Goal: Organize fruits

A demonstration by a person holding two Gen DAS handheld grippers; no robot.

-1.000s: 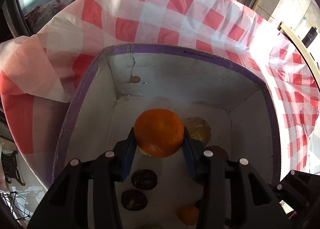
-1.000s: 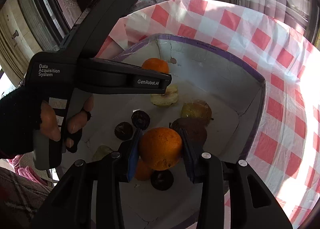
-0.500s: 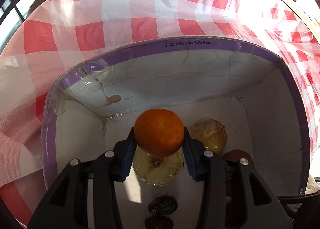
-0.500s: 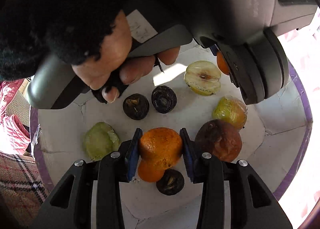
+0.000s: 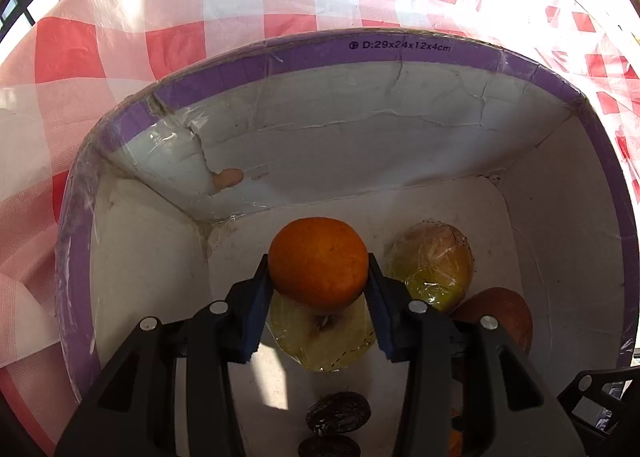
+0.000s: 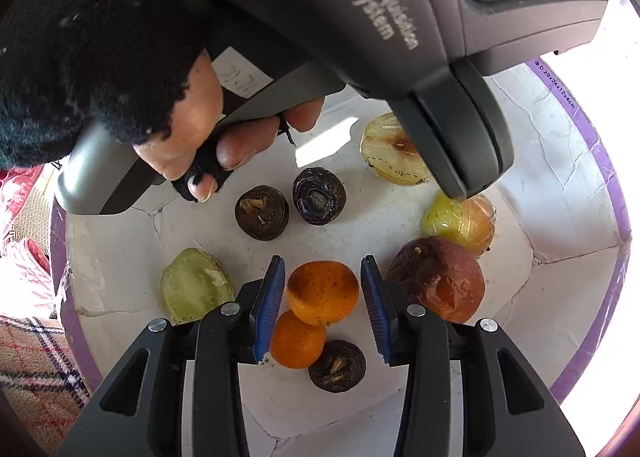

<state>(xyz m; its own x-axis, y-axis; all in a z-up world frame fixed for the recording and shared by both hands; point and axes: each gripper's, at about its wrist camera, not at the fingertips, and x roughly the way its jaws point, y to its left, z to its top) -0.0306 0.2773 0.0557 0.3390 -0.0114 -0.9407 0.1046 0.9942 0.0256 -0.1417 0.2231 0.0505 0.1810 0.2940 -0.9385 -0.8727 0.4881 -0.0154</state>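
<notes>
My left gripper (image 5: 318,277) is shut on an orange (image 5: 318,259) and holds it inside the white, purple-rimmed box (image 5: 360,53), above a wrapped apple half (image 5: 320,341). My right gripper (image 6: 322,299) is open, its pads apart from a second orange (image 6: 323,291) that rests on the box floor (image 6: 560,193) against a smaller orange (image 6: 296,339). In the right wrist view the left tool (image 6: 360,17) and the hand holding it cover the upper part of the box.
On the box floor lie several dark round fruits (image 6: 262,212), a green wrapped piece (image 6: 196,283), a wrapped yellow fruit (image 6: 460,223), a brown-red fruit (image 6: 438,277) and an apple half (image 6: 394,151). A red-checked cloth (image 5: 160,29) lies under the box.
My right gripper has opened and let its orange down onto the box floor. My left gripper has carried its orange lower and closer to the box's far wall.
</notes>
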